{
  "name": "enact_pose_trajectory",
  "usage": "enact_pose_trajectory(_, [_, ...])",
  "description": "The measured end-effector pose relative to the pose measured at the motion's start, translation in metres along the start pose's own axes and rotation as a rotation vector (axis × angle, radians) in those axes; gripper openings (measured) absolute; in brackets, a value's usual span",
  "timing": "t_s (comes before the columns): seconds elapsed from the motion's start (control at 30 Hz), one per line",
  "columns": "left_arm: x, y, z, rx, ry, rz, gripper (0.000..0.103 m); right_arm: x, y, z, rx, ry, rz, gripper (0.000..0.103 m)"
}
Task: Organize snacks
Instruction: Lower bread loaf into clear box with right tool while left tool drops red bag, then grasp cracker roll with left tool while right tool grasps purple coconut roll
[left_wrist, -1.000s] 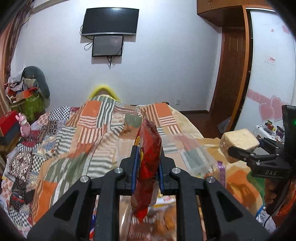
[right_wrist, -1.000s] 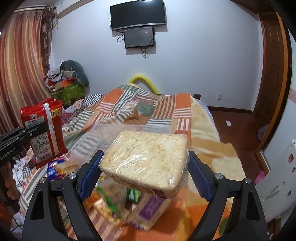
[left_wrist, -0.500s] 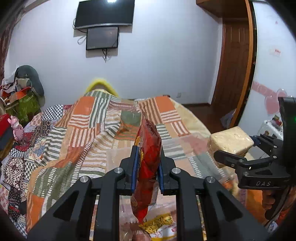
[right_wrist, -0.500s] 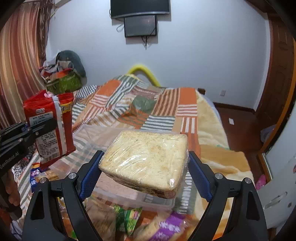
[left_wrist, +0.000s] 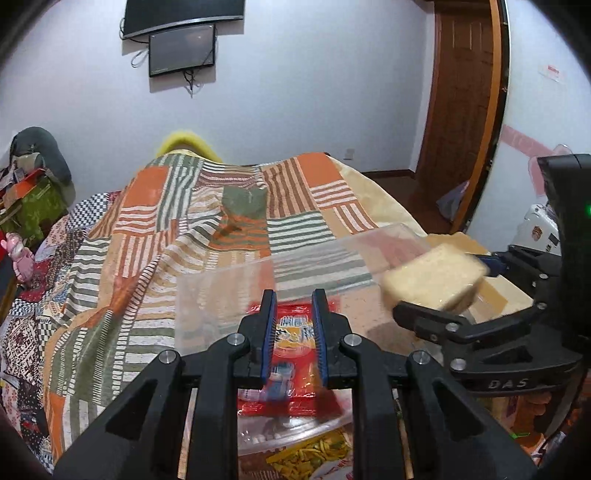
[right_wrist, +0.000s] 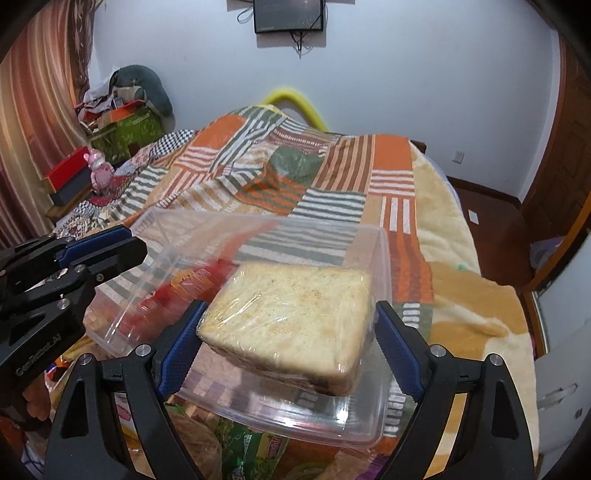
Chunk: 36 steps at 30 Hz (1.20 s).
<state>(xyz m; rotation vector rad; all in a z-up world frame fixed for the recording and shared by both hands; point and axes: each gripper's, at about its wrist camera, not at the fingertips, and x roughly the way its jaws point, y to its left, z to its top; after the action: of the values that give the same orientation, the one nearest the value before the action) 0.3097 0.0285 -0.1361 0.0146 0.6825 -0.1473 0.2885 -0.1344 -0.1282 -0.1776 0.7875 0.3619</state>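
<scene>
A red snack packet (left_wrist: 295, 332) lies flat inside the clear plastic bin (left_wrist: 221, 280) on the bed; in the right wrist view it is a red blur (right_wrist: 166, 295). My left gripper (left_wrist: 293, 299) hovers just above it, pads a narrow gap apart with nothing between them. It shows at the left edge of the right wrist view (right_wrist: 122, 247). My right gripper (right_wrist: 290, 306) is shut on a plastic-wrapped block of sliced bread (right_wrist: 295, 306), held flat over the bin's right half (right_wrist: 380, 258). From the left wrist view the bread (left_wrist: 432, 277) sits over the bin's right corner.
Loose snack packets (right_wrist: 251, 443) lie on the quilt in front of the bin, one yellow-green (left_wrist: 314, 454). The patchwork quilt (left_wrist: 184, 221) covers the bed. Boxes and clutter (right_wrist: 122, 122) stand at the left, a wooden door (left_wrist: 461, 92) at the right.
Both grippers sank toward the bin. The red packet, pinched upright in my left gripper before, has dropped out and lies in the bin. The bread stays gripped and now hangs over the bin.
</scene>
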Motion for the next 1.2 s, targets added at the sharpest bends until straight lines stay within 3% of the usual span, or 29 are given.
enact_pose_trajectory(0.33, [-0.040,0.007,-0.001,-0.045,-0.013,-0.044,0.042,-0.036,-0.006,0.004,0.005,-0.065,-0.002,0.087])
enact_pose_trajectory(0.57, [-0.083,0.024,-0.014,-0.079,-0.013,-0.012,0.048,-0.072,-0.008,-0.010,0.011,-0.107,-0.011,0.087])
enact_pose_trajectory(0.73, [-0.102,0.037,-0.038,-0.091,0.015,0.042,0.053,-0.083,-0.010,-0.025,0.019,-0.101,-0.020,0.087])
enact_pose_trajectory(0.93, [-0.110,0.054,-0.080,-0.141,0.104,0.071,0.053,-0.086,-0.014,-0.053,0.030,-0.063,-0.041,0.087])
enact_pose_trajectory(1.2, [-0.105,0.056,-0.132,-0.193,0.207,0.036,0.053,-0.076,-0.024,-0.083,0.095,0.015,-0.039,0.087])
